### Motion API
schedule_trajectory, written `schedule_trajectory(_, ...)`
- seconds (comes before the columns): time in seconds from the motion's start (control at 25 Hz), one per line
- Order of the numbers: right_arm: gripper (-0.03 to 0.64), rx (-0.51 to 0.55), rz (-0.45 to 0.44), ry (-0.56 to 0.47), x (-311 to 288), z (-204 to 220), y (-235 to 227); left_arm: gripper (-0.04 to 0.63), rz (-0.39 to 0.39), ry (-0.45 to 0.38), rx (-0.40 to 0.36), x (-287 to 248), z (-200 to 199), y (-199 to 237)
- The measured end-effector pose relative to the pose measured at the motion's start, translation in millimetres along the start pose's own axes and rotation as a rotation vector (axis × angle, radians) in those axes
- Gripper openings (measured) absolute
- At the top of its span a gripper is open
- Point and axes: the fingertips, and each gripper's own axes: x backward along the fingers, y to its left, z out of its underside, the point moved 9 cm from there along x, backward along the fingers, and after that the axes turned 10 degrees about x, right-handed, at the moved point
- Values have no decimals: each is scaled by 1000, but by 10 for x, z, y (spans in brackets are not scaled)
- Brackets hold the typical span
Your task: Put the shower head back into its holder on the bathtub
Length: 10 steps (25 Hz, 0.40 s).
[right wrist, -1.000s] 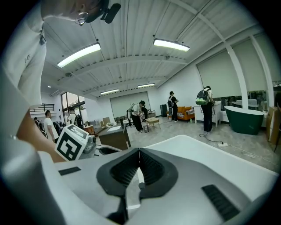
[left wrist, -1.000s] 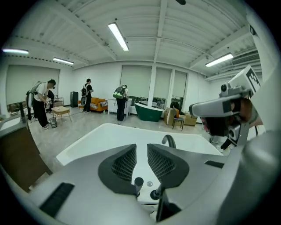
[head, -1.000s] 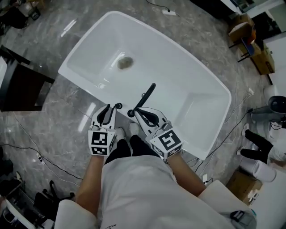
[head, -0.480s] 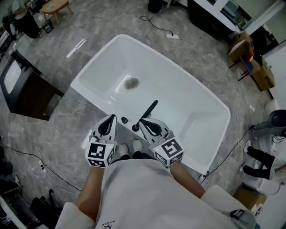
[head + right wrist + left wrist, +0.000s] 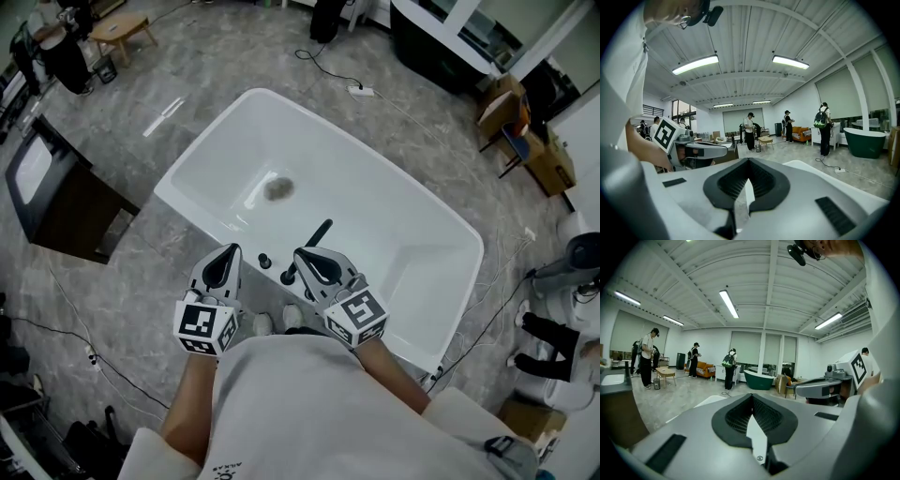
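Both closed up empty now: left gripper (image 5: 232, 251) and right gripper (image 5: 303, 255) lifted away, shower head (image 5: 317, 235) docked just ahead of right gripper. Looks done.

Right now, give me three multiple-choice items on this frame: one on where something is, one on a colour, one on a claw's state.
1. Where is the shower head? A. at the tub's near rim B. on a shelf C. in a sink
2. Its colour? A. white B. black C. green
3. The left claw is: A. open B. shut, empty C. shut on a hose
Answers: A, it stands up from the near rim; B, it shows dark against the white tub; B, its jaws meet with nothing between them.
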Motion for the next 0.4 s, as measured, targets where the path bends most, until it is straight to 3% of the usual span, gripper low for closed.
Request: schedule_trajectory(0.4,17,9,18,11,59,43,-85,12,-8,3,20,-51,81,-11)
